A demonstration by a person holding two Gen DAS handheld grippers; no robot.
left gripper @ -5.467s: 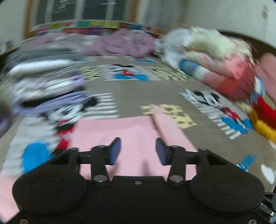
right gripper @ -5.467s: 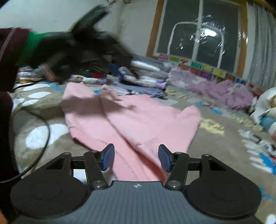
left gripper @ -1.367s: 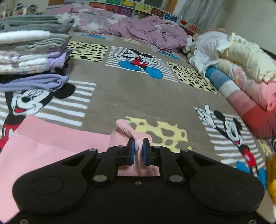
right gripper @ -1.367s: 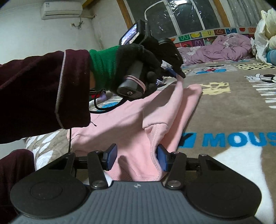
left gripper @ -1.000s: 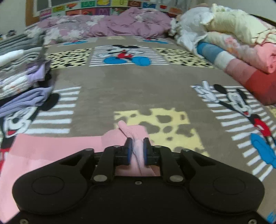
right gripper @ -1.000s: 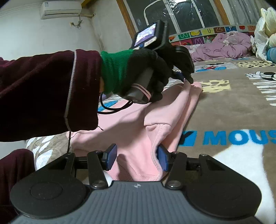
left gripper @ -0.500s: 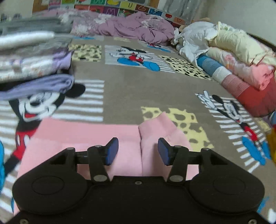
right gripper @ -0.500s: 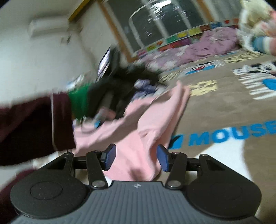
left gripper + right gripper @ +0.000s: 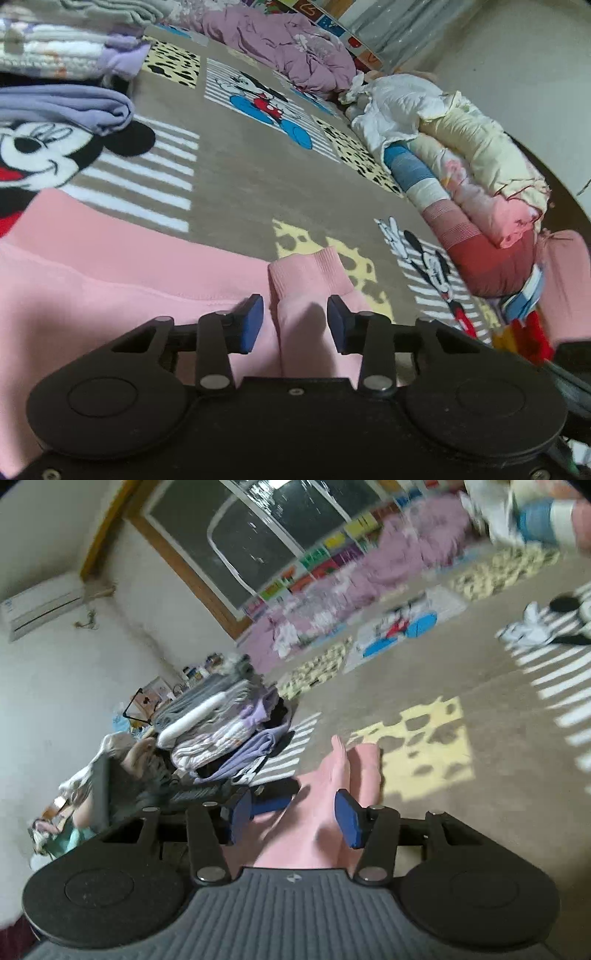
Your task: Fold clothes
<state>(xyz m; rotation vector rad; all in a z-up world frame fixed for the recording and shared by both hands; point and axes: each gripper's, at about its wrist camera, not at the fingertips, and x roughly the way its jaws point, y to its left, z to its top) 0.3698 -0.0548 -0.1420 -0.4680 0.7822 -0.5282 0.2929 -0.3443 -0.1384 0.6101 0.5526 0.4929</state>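
Pink garment (image 9: 129, 280) near folded stack (image 9: 66, 55)

Left gripper (image 9: 295, 323) released the pink cuff (image 9: 308, 271), now flat; jaws closing again. Right gripper (image 9: 293, 818) swung left.

Left tongs (image 9: 294, 324) closing, pads apart; right tongs (image 9: 293, 819) stand apart.

Left gripper (image 9: 295, 321): black housing, blue pads, silver screws; right gripper (image 9: 291, 818): ribbed grey housing, blue pads.
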